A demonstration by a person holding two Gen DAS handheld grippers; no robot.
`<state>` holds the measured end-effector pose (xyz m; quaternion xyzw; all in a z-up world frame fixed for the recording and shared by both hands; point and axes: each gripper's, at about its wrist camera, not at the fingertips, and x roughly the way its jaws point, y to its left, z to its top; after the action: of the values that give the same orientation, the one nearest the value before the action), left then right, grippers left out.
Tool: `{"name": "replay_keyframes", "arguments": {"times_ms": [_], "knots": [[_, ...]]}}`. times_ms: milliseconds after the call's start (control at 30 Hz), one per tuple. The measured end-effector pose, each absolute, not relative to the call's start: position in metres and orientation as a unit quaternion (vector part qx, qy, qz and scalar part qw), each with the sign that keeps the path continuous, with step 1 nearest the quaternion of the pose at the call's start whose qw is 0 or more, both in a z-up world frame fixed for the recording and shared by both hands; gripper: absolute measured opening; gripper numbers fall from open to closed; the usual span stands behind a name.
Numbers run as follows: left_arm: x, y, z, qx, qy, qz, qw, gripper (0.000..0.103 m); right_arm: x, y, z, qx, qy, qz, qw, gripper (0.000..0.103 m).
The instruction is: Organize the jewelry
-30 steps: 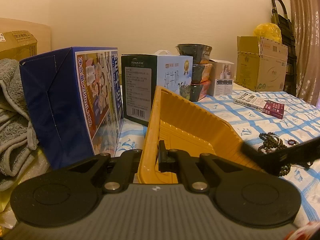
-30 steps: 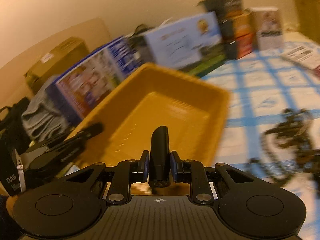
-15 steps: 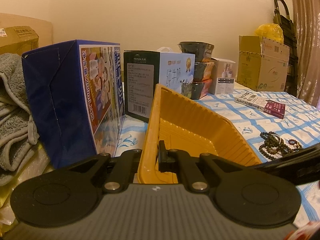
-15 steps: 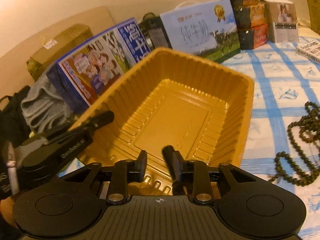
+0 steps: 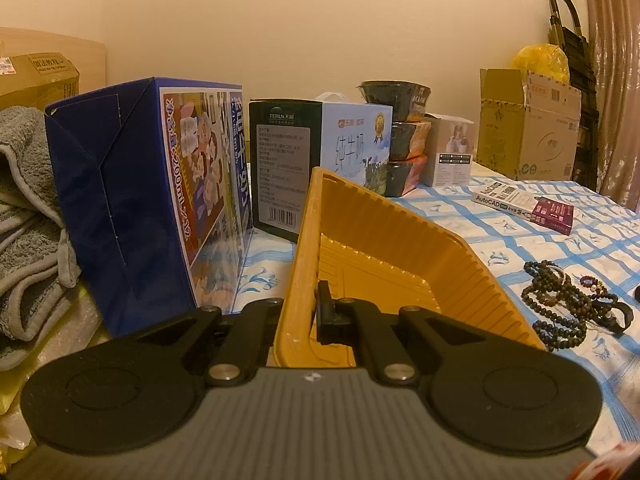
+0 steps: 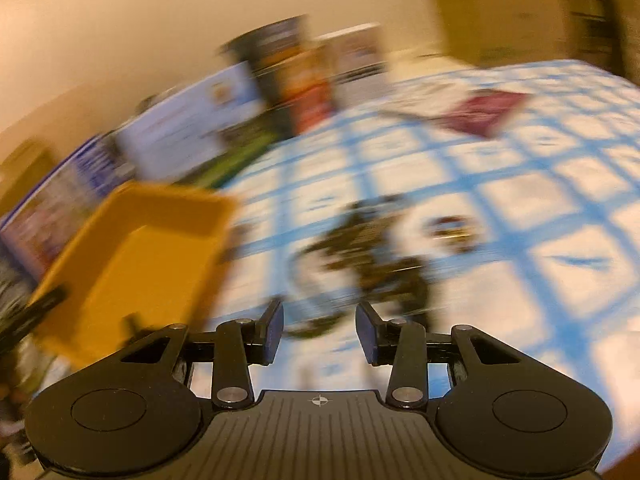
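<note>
So the left gripper (image 5: pixel 308 312) is clamped on the near wall of the yellow plastic tray (image 5: pixel 400 256), one finger inside and one outside, pinning it in place on the blue-checked tablecloth (image 5: pixel 600 248). The tray looks empty from here, ridged bottom showing and nothing in it. The jewelry is all out on the cloth to the right of the tray: a tangle of dark bead strands (image 5: pixel 560 300) with a small reddish bead bracelet (image 5: pixel 590 282) just beside it. The right gripper (image 6: pixel 320 326) is aimed at that pile — its view is badly smeared, but its fingers stand apart, having just been opening, with nothing between them. My read is this is the reach-for-the-first-piece step, so barely started. Next it'll need to come down onto the beads, pinch a strand cleanly and not snag the whole tangle — those loops look like they'd drag each other along.
</note>
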<state>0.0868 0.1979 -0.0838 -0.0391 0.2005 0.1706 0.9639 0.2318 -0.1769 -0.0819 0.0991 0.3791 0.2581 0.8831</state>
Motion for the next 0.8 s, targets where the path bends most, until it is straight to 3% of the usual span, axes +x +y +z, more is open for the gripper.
{"name": "replay_keyframes", "arguments": {"times_ms": [267,433,567,800], "knots": [[0.087,0.196,-0.084,-0.032,0.205,0.174,0.963,0.004,0.256,-0.236,-0.093,0.096,0.377,0.186,0.902,0.04],[0.089,0.197,-0.084,-0.03,0.205,0.173,0.963,0.004,0.263,-0.231,-0.103,0.088,0.375,0.185,0.904,0.04],[0.089,0.198,-0.084,-0.028,0.206,0.172,0.963,0.004,0.28,-0.221,-0.112,0.056,0.365,0.191,0.91,0.032],[0.091,0.199,-0.085,-0.025,0.209,0.174,0.962,0.004,0.315,-0.205,-0.131,-0.004,0.357,0.211,0.91,0.032]]}}
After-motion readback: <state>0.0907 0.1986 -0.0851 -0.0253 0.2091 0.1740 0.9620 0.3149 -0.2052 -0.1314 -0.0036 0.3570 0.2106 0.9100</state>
